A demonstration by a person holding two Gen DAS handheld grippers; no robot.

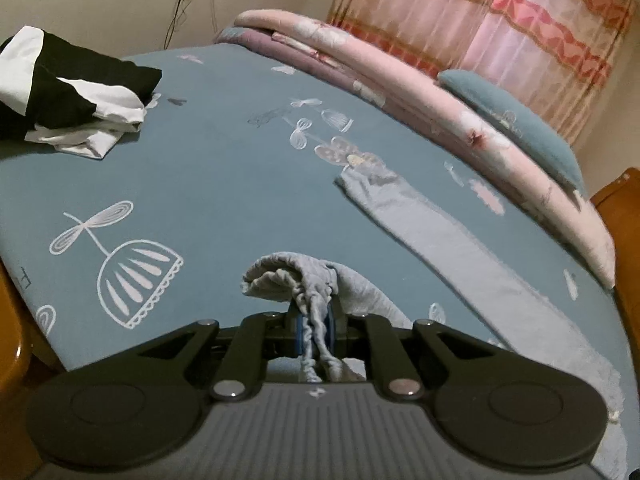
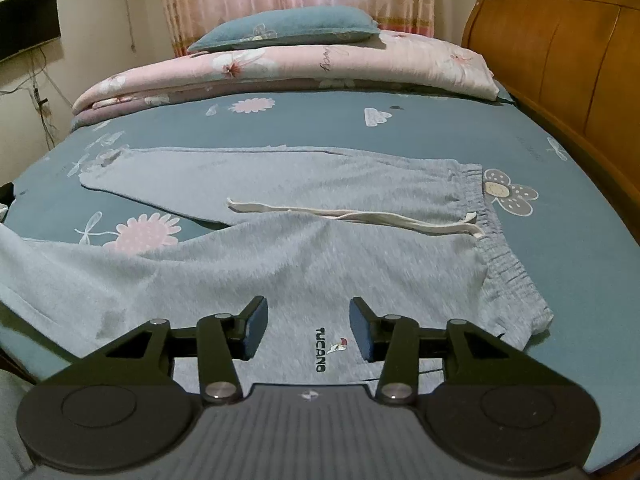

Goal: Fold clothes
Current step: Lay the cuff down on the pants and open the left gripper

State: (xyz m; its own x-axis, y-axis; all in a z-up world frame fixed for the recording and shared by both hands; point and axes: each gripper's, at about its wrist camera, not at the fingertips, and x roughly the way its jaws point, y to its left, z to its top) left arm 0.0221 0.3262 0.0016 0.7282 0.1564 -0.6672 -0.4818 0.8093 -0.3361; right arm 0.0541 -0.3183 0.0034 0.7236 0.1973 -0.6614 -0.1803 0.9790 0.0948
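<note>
Only the left wrist view caught the left gripper (image 1: pixel 316 320) pinching a bunched cuff of the grey sweatpants (image 1: pixel 460 248), plus black-and-white clothes (image 1: pixel 76 92) far left. The right view had the right gripper (image 2: pixel 308 328) hanging over the waistband (image 2: pixel 492 232) end, jaws apart and gripping nothing.

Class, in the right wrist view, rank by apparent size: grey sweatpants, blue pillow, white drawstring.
1. grey sweatpants, largest, though nearest the camera.
2. blue pillow, farther off, so true size is unsure.
3. white drawstring, smallest.

The sweatpants (image 2: pixel 312 216) lie spread on the bed sheet (image 2: pixel 560 248), waistband to the right, legs running left, with the drawstring (image 2: pixel 352 216) lying across them. Behind them a folded quilt (image 2: pixel 280 68) stretches along the bed's far edge, a pillow (image 2: pixel 288 26) on top. A pile of clothes (image 1: pixel 72 92) sits far left on the sheet, well apart from the sweatpants, and the headboard (image 2: pixel 568 52) stands at the right
</note>
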